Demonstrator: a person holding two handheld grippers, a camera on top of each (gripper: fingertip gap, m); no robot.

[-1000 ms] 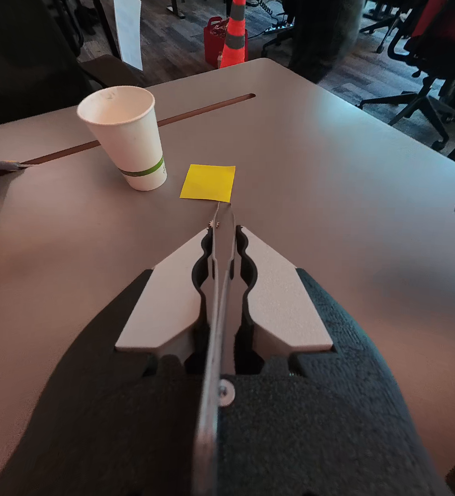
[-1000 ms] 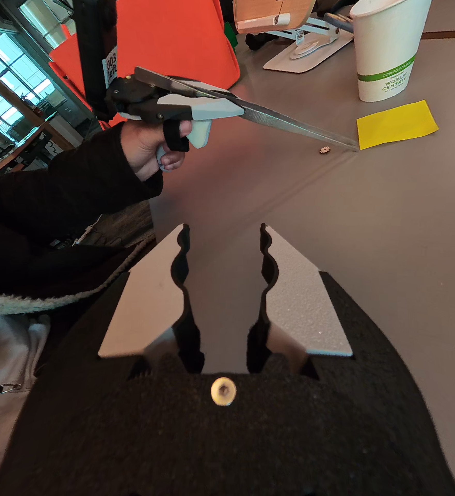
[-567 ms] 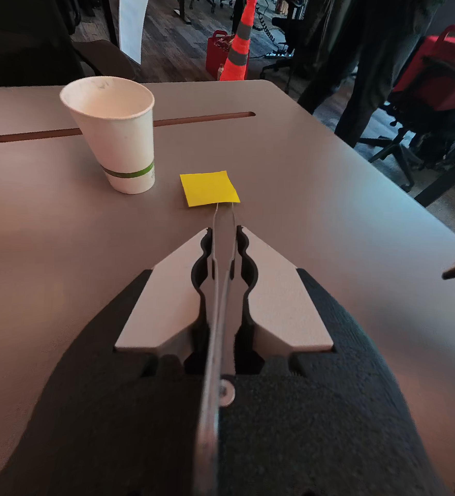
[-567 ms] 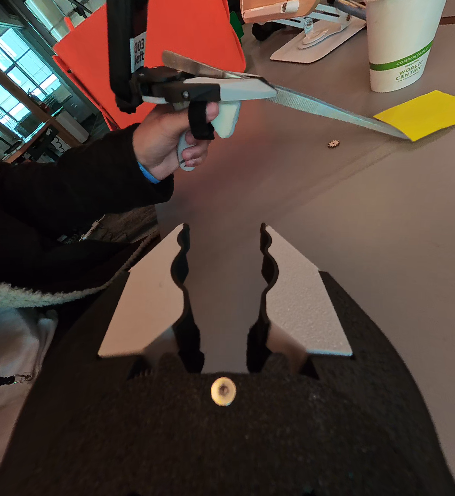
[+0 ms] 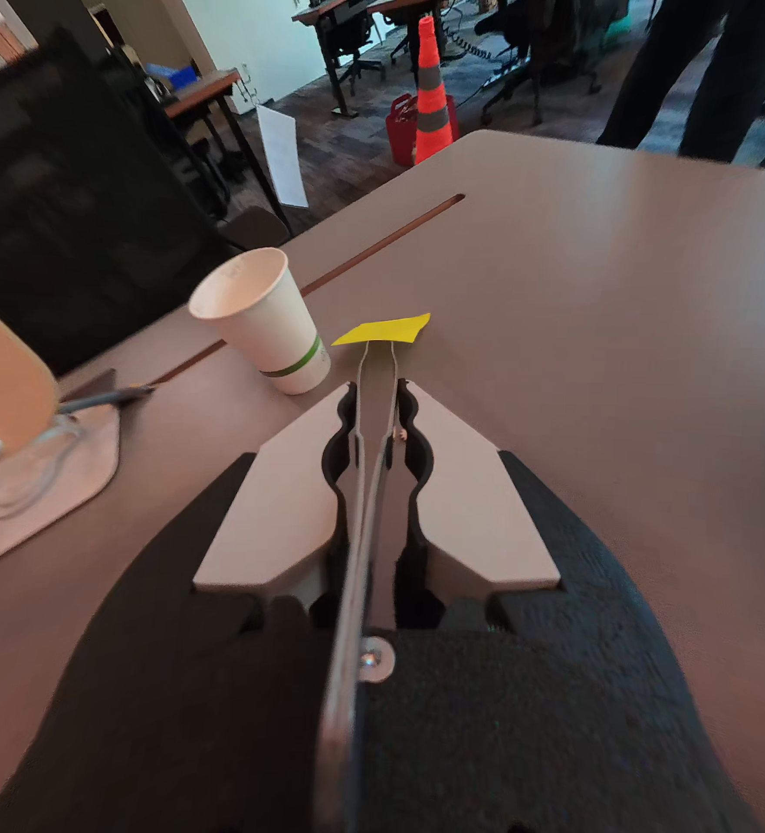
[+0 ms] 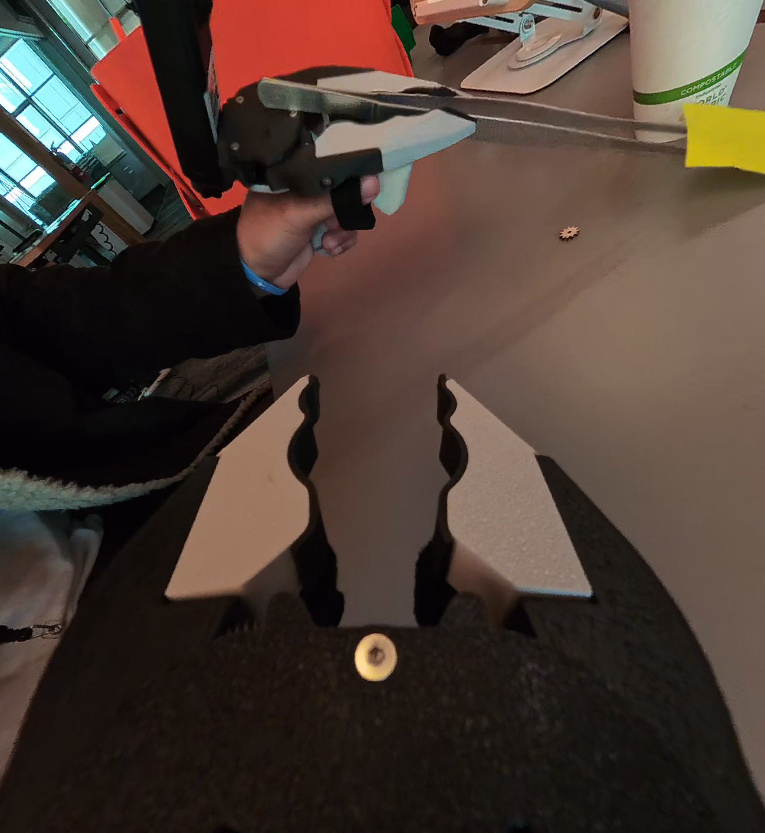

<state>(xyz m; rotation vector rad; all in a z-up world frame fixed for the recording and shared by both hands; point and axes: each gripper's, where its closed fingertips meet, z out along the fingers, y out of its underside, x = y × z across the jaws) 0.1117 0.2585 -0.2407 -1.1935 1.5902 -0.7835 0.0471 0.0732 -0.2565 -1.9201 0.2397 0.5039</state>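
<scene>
Yellow note [image 5: 382,329] left table [image 5: 597,315] since half-second-earlier frames; I held it raised, pinched at tweezers' [image 5: 373,405] tips, ahead of left gripper [image 5: 375,387] clamped on tweezers. Cup [image 5: 263,324] ahead-left. Right gripper [image 6: 378,383] spread, empty. Small gear [image 6: 569,233] stayed on table, below tweezers.
</scene>
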